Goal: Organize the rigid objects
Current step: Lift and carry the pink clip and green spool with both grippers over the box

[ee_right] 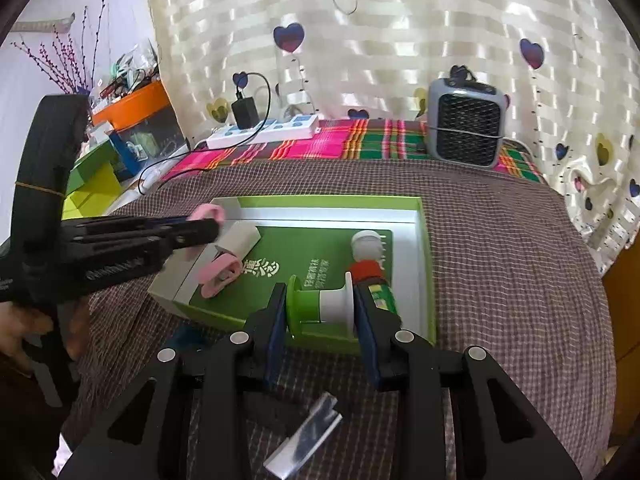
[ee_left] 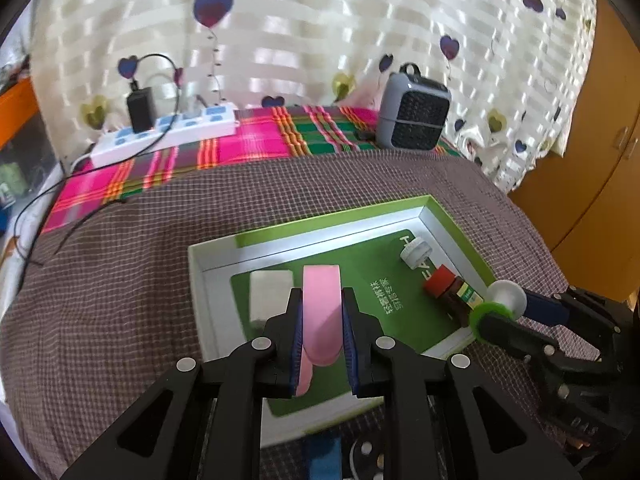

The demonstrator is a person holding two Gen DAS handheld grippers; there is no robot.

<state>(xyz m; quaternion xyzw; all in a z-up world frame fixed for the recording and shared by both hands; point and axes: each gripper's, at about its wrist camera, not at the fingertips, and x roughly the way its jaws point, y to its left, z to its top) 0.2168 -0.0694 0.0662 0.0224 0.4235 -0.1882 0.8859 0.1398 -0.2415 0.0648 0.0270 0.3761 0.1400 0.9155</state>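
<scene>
My left gripper [ee_left: 322,296] is shut on a flat pink loop [ee_left: 320,320], held over the green box [ee_left: 452,232]. In the box lie a white block [ee_left: 270,292], a white-capped bottle [ee_left: 416,252] and a red-capped brown bottle [ee_left: 444,286]. My right gripper [ee_right: 320,300] is shut on a green-and-white spool [ee_right: 320,304] above the box's near edge [ee_right: 428,280]. The right wrist view shows the left gripper [ee_right: 208,222] from the side. Pink shows above its fingers, and a pink loop [ee_right: 220,274] shows below; I cannot tell if they are one thing.
A white power strip [ee_left: 168,136] with a black adapter and a grey fan heater [ee_left: 414,118] stand at the back by the curtain. A silver strip [ee_right: 304,436] lies on the checked cloth near me. A wooden cabinet [ee_left: 592,160] is at the right. A hand [ee_right: 24,328] holds the left gripper.
</scene>
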